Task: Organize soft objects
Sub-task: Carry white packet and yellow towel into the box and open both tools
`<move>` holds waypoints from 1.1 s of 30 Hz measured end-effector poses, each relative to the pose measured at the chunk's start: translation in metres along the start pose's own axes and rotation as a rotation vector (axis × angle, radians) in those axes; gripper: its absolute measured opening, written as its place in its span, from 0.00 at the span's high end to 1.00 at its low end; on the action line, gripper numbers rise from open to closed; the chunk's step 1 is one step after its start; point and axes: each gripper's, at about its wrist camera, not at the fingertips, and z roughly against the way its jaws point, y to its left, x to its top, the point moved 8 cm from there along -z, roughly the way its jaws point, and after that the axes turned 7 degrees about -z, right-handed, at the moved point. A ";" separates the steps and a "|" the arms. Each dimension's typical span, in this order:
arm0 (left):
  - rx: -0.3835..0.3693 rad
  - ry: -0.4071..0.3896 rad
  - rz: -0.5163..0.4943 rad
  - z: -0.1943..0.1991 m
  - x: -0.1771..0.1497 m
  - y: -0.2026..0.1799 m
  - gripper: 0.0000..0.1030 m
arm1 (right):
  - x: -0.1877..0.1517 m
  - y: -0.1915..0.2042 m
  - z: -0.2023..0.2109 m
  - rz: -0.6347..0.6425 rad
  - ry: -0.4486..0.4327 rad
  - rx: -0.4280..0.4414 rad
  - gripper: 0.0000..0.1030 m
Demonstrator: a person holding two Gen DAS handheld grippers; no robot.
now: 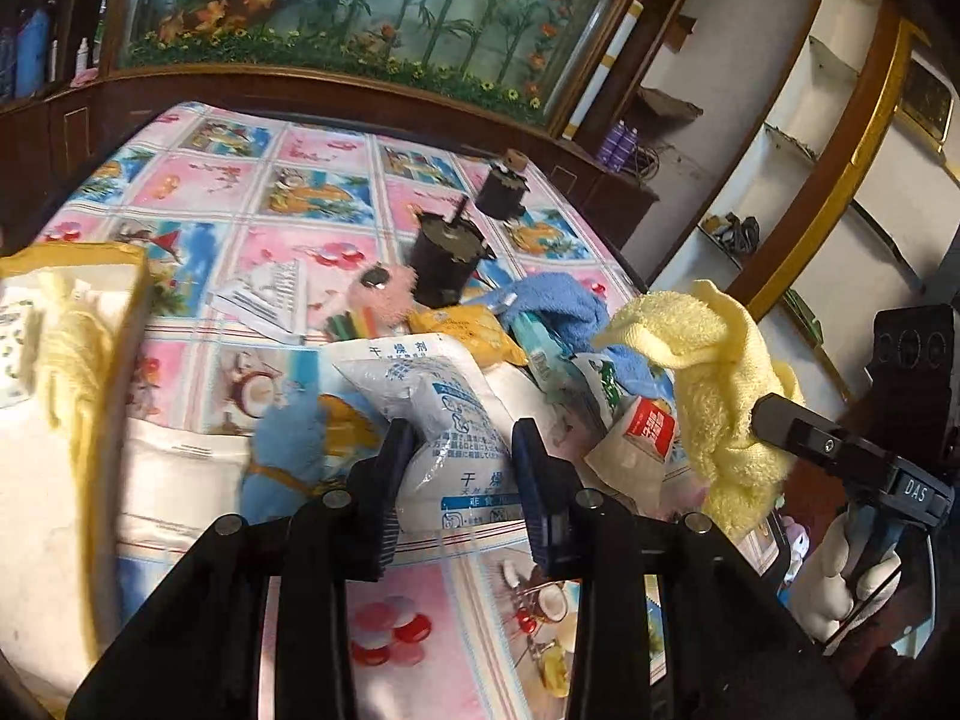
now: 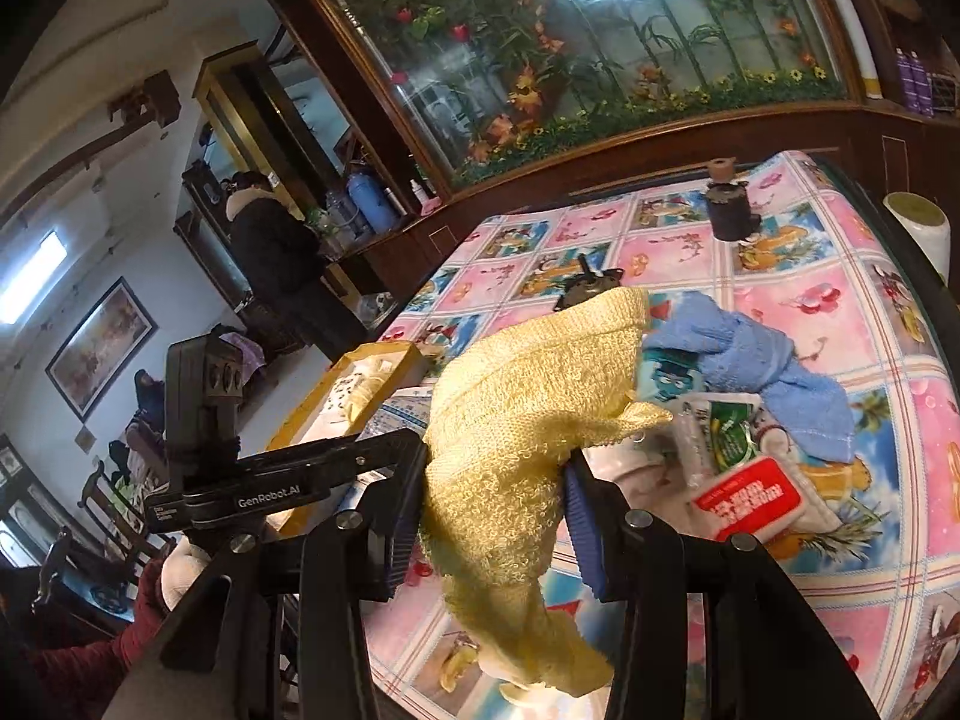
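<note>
Yellow towel (image 2: 516, 420) clamped in the right gripper (image 2: 492, 510), lifted above the tablecloth (image 2: 840, 312) near its right edge. Left gripper (image 1: 459, 468) closed on a white packet (image 1: 444, 420); blue towel (image 2: 756, 360) lies mid-cloth.

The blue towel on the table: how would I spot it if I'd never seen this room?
Find the table with the pink and blue picture cloth. In the heap of packets near its middle lies the blue towel, crumpled. The only other towel is yellow and held up in the right tool.
</note>
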 end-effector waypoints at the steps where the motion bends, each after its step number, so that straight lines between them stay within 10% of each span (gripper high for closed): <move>1: 0.015 -0.017 0.006 0.012 0.003 0.009 0.70 | 0.003 0.011 -0.003 0.015 0.003 0.014 0.57; 10: 0.277 -0.085 0.061 0.085 0.007 0.126 0.70 | 0.025 0.127 -0.054 0.088 0.080 0.224 0.57; 17: 0.374 -0.030 0.133 0.071 -0.006 0.201 0.70 | 0.027 0.207 -0.127 0.119 0.177 0.304 0.57; 28: 0.415 0.073 0.261 0.043 -0.035 0.263 0.69 | -0.025 0.222 -0.281 0.076 0.388 0.184 0.57; 33: 0.378 -0.008 0.333 0.072 -0.034 0.271 0.43 | -0.035 0.201 -0.318 0.064 0.433 0.103 0.51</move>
